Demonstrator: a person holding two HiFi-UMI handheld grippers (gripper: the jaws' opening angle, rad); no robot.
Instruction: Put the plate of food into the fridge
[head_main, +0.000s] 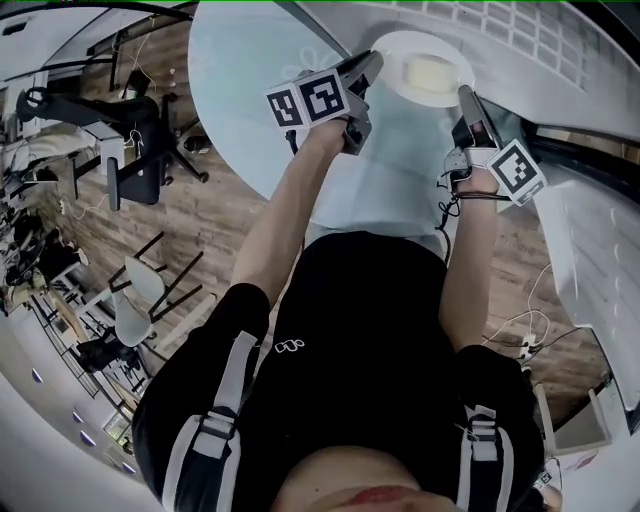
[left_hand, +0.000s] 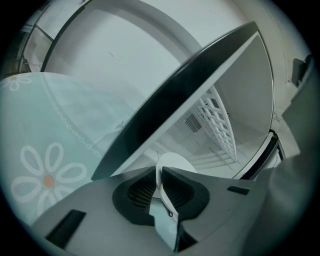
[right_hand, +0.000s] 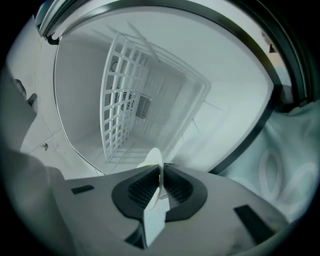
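A white plate (head_main: 400, 45) carrying a pale block of food (head_main: 430, 70) sits at the top of the head view, at the mouth of the white fridge. My left gripper (head_main: 372, 62) is at its left rim and my right gripper (head_main: 465, 97) at its right rim. In the left gripper view the plate's rim (left_hand: 175, 162) slants through the gap of the left gripper (left_hand: 162, 187), whose pads stand slightly off it. In the right gripper view the right gripper (right_hand: 161, 182) is shut on the plate's rim (right_hand: 154, 159).
The fridge's inside is white with a wire rack (right_hand: 120, 100) at the back. Its dark-edged door (left_hand: 175, 100) stands open on the left. A round table with a pale floral cloth (head_main: 250, 80) is beside the fridge. Chairs (head_main: 140, 150) stand on the wood floor to the left.
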